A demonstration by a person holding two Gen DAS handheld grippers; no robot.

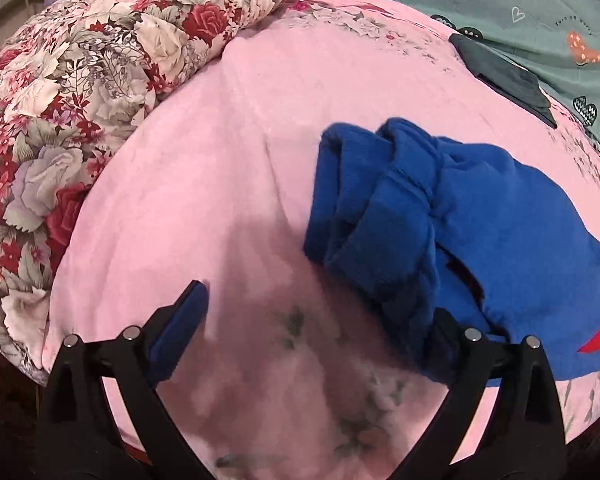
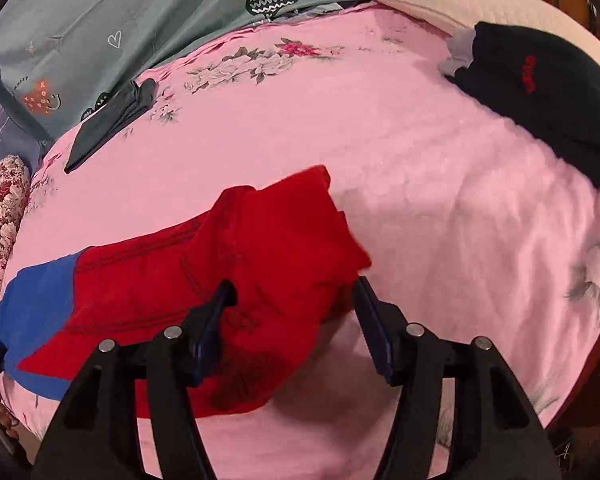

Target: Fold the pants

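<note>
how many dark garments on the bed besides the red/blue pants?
2: a folded grey garment at the far edge by the teal bedding, and a black garment far right by the white pillow. More may be out of view.

A home bedroom: a bed under a pink floral sheet (image 1: pixel 260 128), a rose-print quilt (image 1: pixel 80 92), a white pillow (image 2: pixel 480 0).

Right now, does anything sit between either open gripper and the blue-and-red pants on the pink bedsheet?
Nothing visible does. The left gripper hovers open beside the blue-and-red pants, its right finger at their blue edge. The right gripper is open directly over the red part.
</note>
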